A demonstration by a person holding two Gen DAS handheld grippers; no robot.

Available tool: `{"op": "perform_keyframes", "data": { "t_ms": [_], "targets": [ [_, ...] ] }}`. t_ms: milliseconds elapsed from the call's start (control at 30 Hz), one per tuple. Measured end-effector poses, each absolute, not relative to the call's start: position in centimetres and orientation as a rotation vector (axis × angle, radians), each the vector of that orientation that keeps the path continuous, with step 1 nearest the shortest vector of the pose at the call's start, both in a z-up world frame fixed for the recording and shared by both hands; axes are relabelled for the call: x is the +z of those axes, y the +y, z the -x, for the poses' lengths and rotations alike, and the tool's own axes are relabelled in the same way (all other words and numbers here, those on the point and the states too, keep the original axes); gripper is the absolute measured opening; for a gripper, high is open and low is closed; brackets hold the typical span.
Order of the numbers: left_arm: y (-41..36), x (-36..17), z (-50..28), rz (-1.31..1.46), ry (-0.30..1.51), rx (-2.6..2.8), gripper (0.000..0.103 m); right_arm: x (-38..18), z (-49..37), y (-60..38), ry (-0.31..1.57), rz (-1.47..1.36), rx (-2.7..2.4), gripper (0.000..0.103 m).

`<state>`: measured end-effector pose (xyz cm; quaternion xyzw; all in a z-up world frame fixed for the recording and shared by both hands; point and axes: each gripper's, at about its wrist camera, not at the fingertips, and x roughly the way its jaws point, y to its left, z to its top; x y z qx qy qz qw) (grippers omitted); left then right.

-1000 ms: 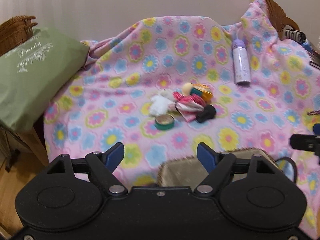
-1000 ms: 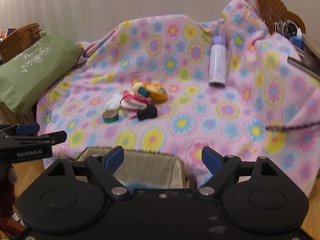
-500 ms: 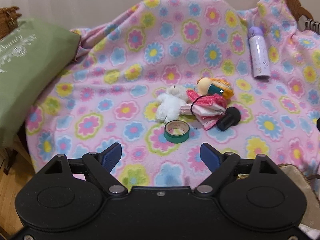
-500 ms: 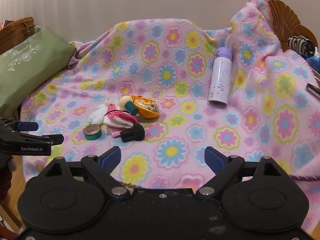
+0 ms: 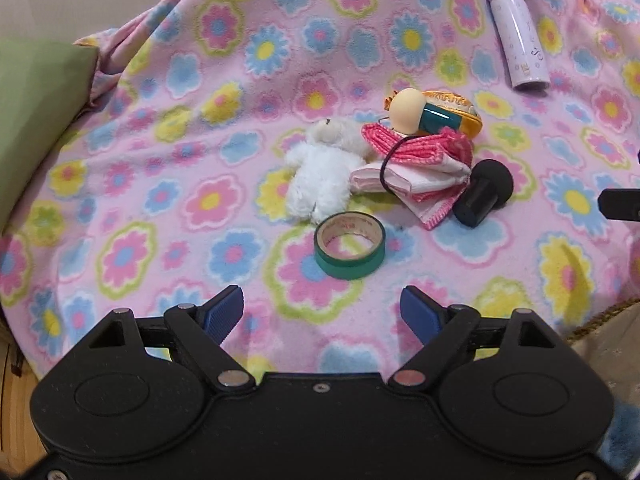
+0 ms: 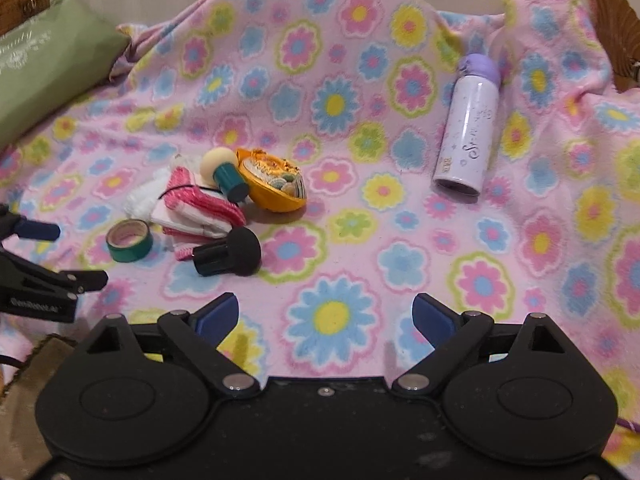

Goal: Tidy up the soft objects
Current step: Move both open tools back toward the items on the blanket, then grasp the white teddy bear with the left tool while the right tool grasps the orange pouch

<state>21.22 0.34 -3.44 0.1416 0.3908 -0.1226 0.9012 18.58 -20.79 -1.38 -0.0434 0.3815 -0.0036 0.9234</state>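
Note:
A small white plush bear point(image 5: 326, 170) lies on the flowered pink blanket point(image 5: 168, 168), touching a folded pink and white cloth point(image 5: 416, 174) with a black band around it. In the right wrist view the bear point(image 6: 146, 198) is mostly hidden behind the cloth point(image 6: 200, 210). My left gripper point(image 5: 322, 312) is open and empty, just short of a green tape roll point(image 5: 350, 246) in front of the bear. My right gripper point(image 6: 324, 318) is open and empty over bare blanket point(image 6: 400, 240), to the right of the pile.
Hard items lie by the cloth: a black sponge applicator point(image 5: 484, 198), a cream-headed teal applicator point(image 5: 420, 114), an orange case point(image 6: 272, 186). A lilac bottle point(image 6: 468, 140) lies at the right. A green pillow point(image 6: 44, 68) is at the left. A lined basket rim point(image 5: 600, 320) is near the front.
Both grippers have moved forward over the blanket toward the pile. The basket has dropped out of the centre of both views. Both stay open.

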Motion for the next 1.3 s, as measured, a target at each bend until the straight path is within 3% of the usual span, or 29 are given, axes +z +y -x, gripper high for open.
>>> {"op": "perform_keyframes", "data": {
  "t_ms": [433,667,1300],
  "targets": [
    [0.5,-5.9,-25.9,-0.231,0.829,-0.291,0.086,-4.1,-24.1,-21.3,0.826,0.058,0.024,0.096],
    [-0.3,-7.0,-28.4,-0.203,0.800,-0.278,0.101,-5.8,-27.7,-22.6,0.841,0.027,0.005,0.096],
    [-0.4,-7.9,-32.2,-0.131,0.713,-0.306,0.101,-5.9,-34.4,-20.9,0.750,0.080,0.034,0.096]
  ]
}}
